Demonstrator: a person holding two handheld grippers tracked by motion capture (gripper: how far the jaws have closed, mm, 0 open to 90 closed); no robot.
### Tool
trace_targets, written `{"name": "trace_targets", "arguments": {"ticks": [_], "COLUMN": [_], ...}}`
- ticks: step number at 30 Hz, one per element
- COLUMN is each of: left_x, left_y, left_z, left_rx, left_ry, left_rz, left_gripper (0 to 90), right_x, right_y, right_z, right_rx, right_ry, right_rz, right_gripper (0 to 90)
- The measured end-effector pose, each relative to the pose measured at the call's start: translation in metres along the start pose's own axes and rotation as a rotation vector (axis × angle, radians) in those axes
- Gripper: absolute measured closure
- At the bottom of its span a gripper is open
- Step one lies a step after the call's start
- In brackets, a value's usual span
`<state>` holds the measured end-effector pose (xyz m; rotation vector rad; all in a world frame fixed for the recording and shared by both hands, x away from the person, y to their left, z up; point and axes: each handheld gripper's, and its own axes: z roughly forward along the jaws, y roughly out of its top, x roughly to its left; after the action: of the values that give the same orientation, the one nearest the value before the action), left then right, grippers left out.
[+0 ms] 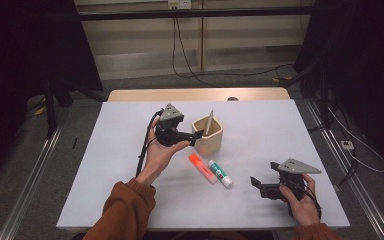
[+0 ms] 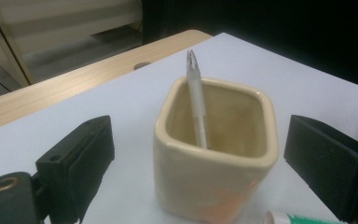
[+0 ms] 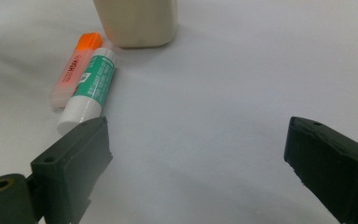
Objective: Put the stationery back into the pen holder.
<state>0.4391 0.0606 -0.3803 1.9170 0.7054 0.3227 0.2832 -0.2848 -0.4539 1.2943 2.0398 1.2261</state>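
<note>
cup (image 2: 214, 182): cream glaze, faint orange patch low on one side
pen (image 2: 196, 100): translucent white-grey
highlighter (image 3: 74, 67): orange, dark lettering
glue stick (image 3: 89, 88): white body, green label
table (image 1: 260, 200): pale grey-white top, light wood far edge
sleeve (image 1: 122, 210): rust orange

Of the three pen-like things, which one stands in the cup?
The grey pen leans upright inside the cream cup; the orange highlighter and green-labelled glue stick lie flat on the table.
</note>
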Motion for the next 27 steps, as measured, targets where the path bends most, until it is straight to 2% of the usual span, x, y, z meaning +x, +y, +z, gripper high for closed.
{"name": "trace_targets", "arguments": {"ticks": [3,6,9,12,18,27], "left_x": [0.001,0.001,0.000,0.000,-0.001,-0.007], "left_y": [-0.004,-0.007,-0.011,-0.014,-0.025,-0.044], "left_z": [-0.005,-0.012,-0.023,-0.031,-0.042,-0.069], "left_rx": [0.011,0.031,-0.004,-0.007,0.027,0.037], "left_ry": [-0.022,-0.012,-0.017,-0.017,-0.001,0.025], "left_rz": [-0.002,-0.013,-0.010,-0.013,-0.012,-0.005], "left_gripper": [6.6,6.3,6.2,6.3,6.3,6.8], "right_x": [0.000,0.000,0.000,0.001,0.002,0.003], "right_y": [0.000,0.000,0.000,0.000,0.001,0.002], "right_z": [0.000,0.000,0.000,0.000,0.001,-0.001], "right_rx": [0.000,0.000,0.000,0.001,0.000,-0.012], "right_ry": [0.000,0.000,0.001,0.002,0.007,0.001], "right_rz": [-0.001,0.000,-0.003,-0.001,-0.004,0.007], "right_gripper": [6.2,6.2,6.1,6.1,6.1,6.0]}}
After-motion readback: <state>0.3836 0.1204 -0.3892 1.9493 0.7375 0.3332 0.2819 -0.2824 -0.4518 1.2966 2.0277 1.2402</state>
